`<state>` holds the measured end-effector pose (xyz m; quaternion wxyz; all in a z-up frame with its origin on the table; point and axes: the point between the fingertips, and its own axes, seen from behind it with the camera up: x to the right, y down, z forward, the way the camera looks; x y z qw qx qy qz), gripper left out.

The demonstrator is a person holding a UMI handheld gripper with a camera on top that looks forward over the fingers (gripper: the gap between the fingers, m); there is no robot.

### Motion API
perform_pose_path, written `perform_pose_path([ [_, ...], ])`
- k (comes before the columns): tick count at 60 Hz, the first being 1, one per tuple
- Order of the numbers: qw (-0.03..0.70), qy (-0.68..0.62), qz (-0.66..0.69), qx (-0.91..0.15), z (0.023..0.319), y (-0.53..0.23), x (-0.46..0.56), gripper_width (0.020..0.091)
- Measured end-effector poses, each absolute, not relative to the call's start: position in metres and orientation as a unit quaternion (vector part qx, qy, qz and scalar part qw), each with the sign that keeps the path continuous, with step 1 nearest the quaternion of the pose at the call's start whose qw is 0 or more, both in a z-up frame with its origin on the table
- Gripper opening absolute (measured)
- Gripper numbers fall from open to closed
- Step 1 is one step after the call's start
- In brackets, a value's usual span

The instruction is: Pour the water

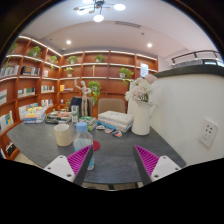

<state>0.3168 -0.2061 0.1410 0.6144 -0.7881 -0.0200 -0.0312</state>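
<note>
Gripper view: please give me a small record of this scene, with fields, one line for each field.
setting: room with wooden shelves along the back wall
surface: dark grey table
gripper: open, pink pads, holding nothing
bottle: clear plastic, upright, just ahead of the left finger
cup: pale, beside the bottle, on its left
vase: white, with pale flowers, further back on the table
wall socket: on the white wall at the right
task state: bottle not yet grasped
</note>
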Motion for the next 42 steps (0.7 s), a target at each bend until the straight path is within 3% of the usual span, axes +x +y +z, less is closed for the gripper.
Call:
perform_pose_path([
  [8,0.631,-0.039,0.005,-0.775,0.112,-0.208,0.28,0.0818],
  [9,0.629,-0.043,0.01,-0.776,0.139,-0.2,0.281,0.0817],
  [11,0.632,-0.043,0.022,-0.773,0.104,-0.205,0.268,0.082],
  [15,0.638,-0.045,0.034,-0.768,0.092,-0.198,0.25,0.0819],
  [34,0.667,-0.041,0.004,-0.744,0.082,-0.128,0.224,0.0819],
  [39,0.668,-0.032,-0.003,-0.743,0.082,-0.115,0.227,0.0778],
  [42,0.668,-0.028,-0.003,-0.744,0.08,-0.11,0.228,0.0715],
])
